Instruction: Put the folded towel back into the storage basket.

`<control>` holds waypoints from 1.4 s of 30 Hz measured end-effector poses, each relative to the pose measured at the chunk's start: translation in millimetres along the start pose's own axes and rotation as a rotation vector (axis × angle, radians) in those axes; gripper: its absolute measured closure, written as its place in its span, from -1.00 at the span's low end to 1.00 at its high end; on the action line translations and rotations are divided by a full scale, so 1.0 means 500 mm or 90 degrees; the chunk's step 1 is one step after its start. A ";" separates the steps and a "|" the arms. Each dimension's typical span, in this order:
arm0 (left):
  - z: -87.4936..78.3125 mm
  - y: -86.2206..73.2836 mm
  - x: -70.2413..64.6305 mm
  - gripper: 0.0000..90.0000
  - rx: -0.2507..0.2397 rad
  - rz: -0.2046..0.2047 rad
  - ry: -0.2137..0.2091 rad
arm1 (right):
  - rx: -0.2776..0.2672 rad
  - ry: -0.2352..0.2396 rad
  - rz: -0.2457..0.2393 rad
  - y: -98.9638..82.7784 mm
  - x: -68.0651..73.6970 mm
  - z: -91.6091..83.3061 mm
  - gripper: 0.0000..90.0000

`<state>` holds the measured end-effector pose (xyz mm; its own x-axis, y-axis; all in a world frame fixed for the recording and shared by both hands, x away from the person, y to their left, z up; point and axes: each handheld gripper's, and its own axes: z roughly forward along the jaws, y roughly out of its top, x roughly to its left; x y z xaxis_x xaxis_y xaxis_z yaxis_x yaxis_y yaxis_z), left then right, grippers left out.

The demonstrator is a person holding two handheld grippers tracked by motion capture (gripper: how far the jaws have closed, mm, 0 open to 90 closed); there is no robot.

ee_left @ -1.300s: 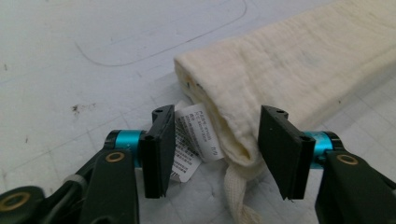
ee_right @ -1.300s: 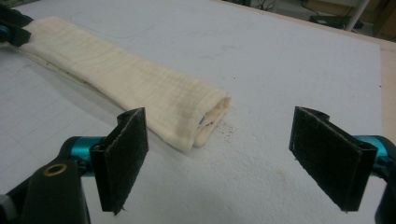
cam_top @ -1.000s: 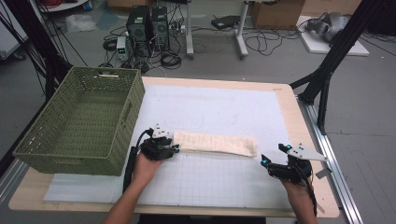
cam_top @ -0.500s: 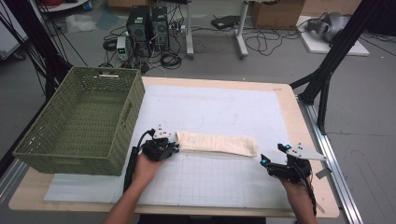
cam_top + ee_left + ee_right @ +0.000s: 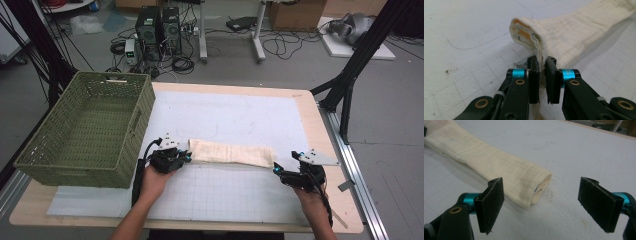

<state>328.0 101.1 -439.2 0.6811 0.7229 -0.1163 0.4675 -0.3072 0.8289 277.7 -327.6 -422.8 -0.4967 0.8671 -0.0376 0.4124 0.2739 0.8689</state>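
Cloth [image 5: 232, 153], folded into a long cream strip, lies across the tabletop [image 5: 240, 107] just right of the green basket [image 5: 85, 130] in the high view; the left hand-held gripper [image 5: 186, 157] sits at the cloth's basket-side end, the right hand-held gripper [image 5: 276, 171] just off its far end, both forearms coming in low and nearly level from the near edge. From the left gripper view, the left hand-held gripper [image 5: 542, 68] has just closed and is clenched on the cloth's [image 5: 574, 32] raised end fold. From the right gripper view, the right hand-held gripper [image 5: 541, 202] stands released, jaws wide, the cloth's [image 5: 499, 170] other end just ahead between them. The step looks like securing both ends; next, the right hand likely needs to ease forward and pinch that end.
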 end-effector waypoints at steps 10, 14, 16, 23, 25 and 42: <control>-0.001 -0.002 -0.001 0.82 -0.007 -0.009 -0.002 | 0.066 0.013 0.011 -0.007 0.004 0.055 -0.36; -0.001 -0.003 0.000 0.82 -0.005 -0.006 0.000 | 0.101 0.013 0.009 -0.011 0.006 0.078 -0.21; -0.002 -0.003 0.000 0.82 -0.002 -0.003 0.000 | 0.116 0.017 0.007 -0.012 0.007 0.088 -0.07; 0.001 -0.004 0.001 0.82 0.000 -0.004 -0.001 | 0.120 0.035 -0.001 -0.008 0.010 0.098 0.32; 0.001 -0.004 0.001 0.82 0.003 -0.004 -0.001 | 0.121 0.041 0.003 -0.008 0.008 0.099 0.33; -0.005 -0.004 -0.001 0.82 -0.013 -0.006 -0.003 | 0.125 0.065 -0.006 -0.004 0.012 0.099 0.79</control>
<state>325.1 102.9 -439.5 0.6788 0.7232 -0.1270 0.4633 -0.2876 0.8383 311.8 -302.4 -449.4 -0.5720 0.8201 0.0140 0.5432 0.3660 0.7556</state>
